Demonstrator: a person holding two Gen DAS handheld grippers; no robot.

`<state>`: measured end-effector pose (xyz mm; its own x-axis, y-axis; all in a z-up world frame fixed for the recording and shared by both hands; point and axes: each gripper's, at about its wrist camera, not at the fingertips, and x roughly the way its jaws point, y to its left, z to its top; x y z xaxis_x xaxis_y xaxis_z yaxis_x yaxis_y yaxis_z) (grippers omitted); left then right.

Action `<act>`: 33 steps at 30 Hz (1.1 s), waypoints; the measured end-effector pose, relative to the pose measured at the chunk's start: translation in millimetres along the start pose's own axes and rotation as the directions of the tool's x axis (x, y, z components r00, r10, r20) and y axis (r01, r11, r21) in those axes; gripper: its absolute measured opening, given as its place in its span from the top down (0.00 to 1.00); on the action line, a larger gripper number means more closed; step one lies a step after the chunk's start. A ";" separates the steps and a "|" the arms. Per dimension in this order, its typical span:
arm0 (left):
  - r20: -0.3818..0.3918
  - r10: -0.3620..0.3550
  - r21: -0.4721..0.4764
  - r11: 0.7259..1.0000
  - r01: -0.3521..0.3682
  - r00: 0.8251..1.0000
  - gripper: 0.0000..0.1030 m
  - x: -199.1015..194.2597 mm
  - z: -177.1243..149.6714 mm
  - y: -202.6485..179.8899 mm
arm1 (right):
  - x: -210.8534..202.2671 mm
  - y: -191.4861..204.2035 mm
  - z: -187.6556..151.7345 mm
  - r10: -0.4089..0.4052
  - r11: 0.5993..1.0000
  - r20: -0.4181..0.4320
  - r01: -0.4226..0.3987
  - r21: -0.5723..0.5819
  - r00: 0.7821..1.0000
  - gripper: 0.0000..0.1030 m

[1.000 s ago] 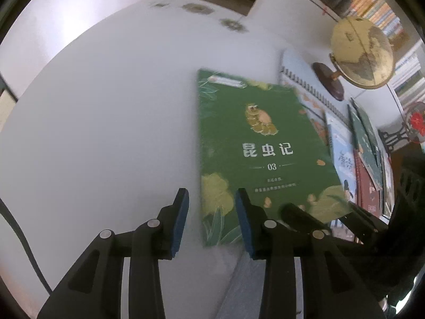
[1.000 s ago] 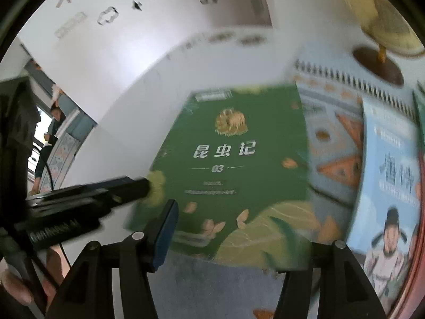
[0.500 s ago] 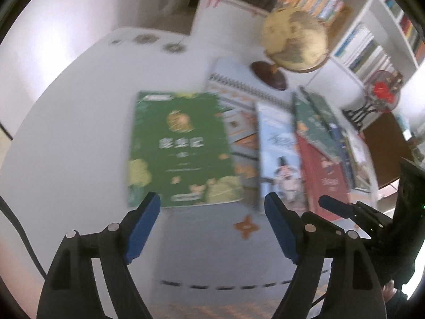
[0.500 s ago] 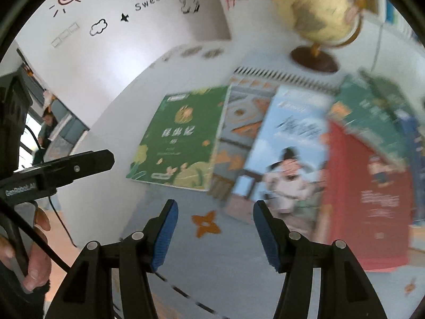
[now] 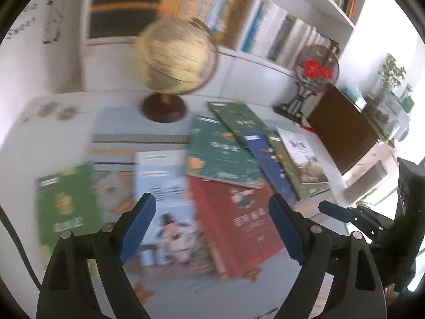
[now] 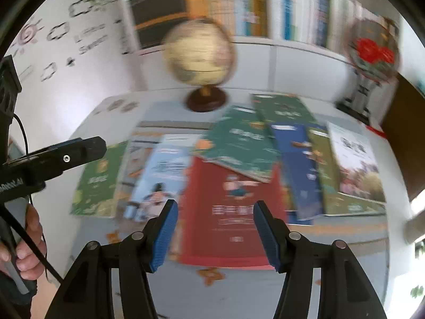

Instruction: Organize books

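From the left wrist view, your left gripper (image 5: 212,226) is wide open and holding nothing, hanging above the near part of the spread with its blue pads either side of the light blue book (image 5: 164,199) and the red book (image 5: 236,220). The books are fanned out flat on the white table (image 5: 16,143): a green book (image 5: 63,207) at the far left, the light blue one next to it, the red one in the middle with a dark green book (image 5: 220,154) overlapping its far edge, then a navy book (image 5: 268,164) further right. A globe (image 5: 175,58) stands at the far side, in front of the bookshelf (image 5: 281,32). It's all pretty blurry, so the titles can't be read. In the right wrist view, your right gripper (image 6: 215,228) is also open and empty, sitting over the near end of the red book (image 6: 228,210). The green book (image 6: 98,180) lies to the left, the navy book (image 6: 297,170) to the right, and the globe (image 6: 199,53) is beyond them. Your other gripper pokes in from the left edge.
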<state>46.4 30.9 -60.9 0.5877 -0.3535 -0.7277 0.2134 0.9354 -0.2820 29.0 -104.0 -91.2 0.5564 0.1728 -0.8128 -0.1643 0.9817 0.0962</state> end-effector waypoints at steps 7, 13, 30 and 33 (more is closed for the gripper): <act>-0.119 -0.151 -0.035 0.988 0.148 0.981 0.17 91.6 28.9 -61.8 | 17.0 -114.7 5.8 -0.129 0.981 -0.017 0.130 0.147 0.991 0.45; -0.184 -0.240 -0.082 0.970 0.229 0.953 0.17 177.6 39.9 -119.6 | 40.2 -219.7 17.2 -0.294 0.924 -0.037 0.294 0.244 0.955 0.45; -0.295 -0.247 -0.003 0.966 0.258 0.923 0.17 278.2 12.0 -220.7 | 96.1 -362.3 6.9 -0.211 0.858 -0.074 0.221 0.464 0.975 0.45; -0.293 -0.254 0.002 0.964 0.266 0.922 0.17 281.6 10.9 -223.4 | 104.0 -364.2 9.5 -0.208 0.867 -0.075 0.219 0.447 0.975 0.45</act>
<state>172.8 -277.5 -196.0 0.2592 -0.5666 -0.7822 0.3633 0.8076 -0.4646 154.4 -442.8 -205.3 0.5161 -0.0412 -0.8555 0.3433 0.9251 0.1626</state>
